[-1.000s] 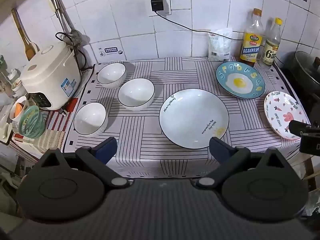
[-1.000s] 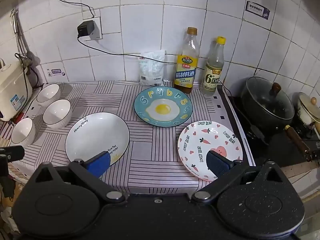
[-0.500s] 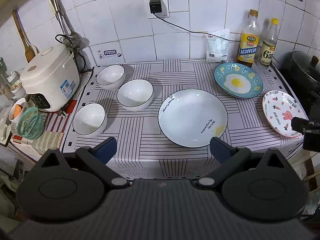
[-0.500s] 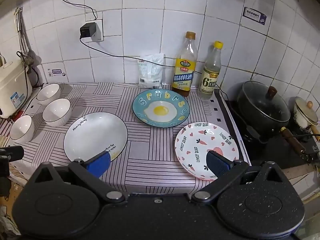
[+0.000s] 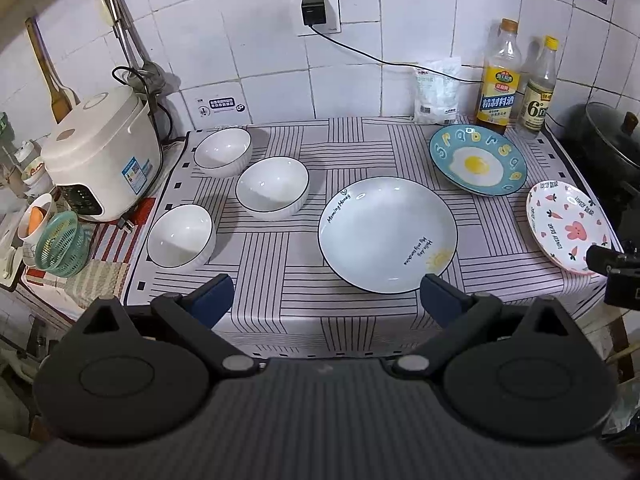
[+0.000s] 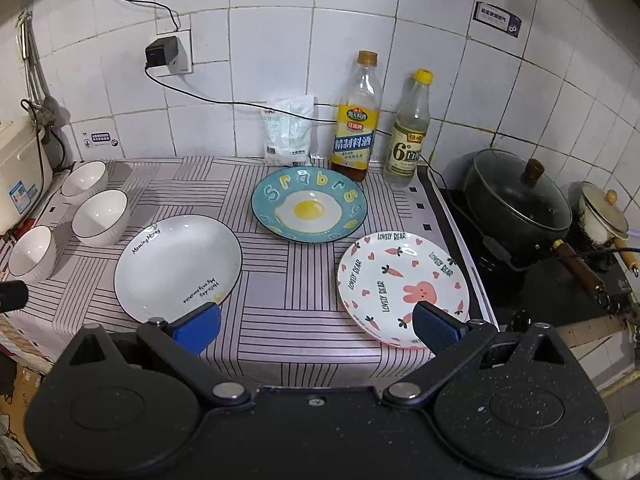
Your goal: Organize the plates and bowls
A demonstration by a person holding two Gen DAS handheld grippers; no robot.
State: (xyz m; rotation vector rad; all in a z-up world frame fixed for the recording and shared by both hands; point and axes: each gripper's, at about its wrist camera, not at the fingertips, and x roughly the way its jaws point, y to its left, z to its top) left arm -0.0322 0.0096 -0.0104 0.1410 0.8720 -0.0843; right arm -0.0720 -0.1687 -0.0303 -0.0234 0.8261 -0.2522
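Three white bowls sit at the left of the striped cloth: a far one, a middle one and a near one. A large white plate lies in the middle, a blue egg plate behind it, and a pink rabbit plate at the right. The same plates show in the right wrist view: white, blue, pink. My left gripper is open and empty before the table's front edge. My right gripper is open and empty, its right finger over the pink plate's near rim.
A white rice cooker stands left of the bowls, with a green basket beside it. Two bottles and a white bag stand at the back wall. A black lidded pot sits on the stove at the right.
Both grippers have drawn back and risen slightly, so the table looks a little farther off. No plate or bowl has moved. Both stay open.
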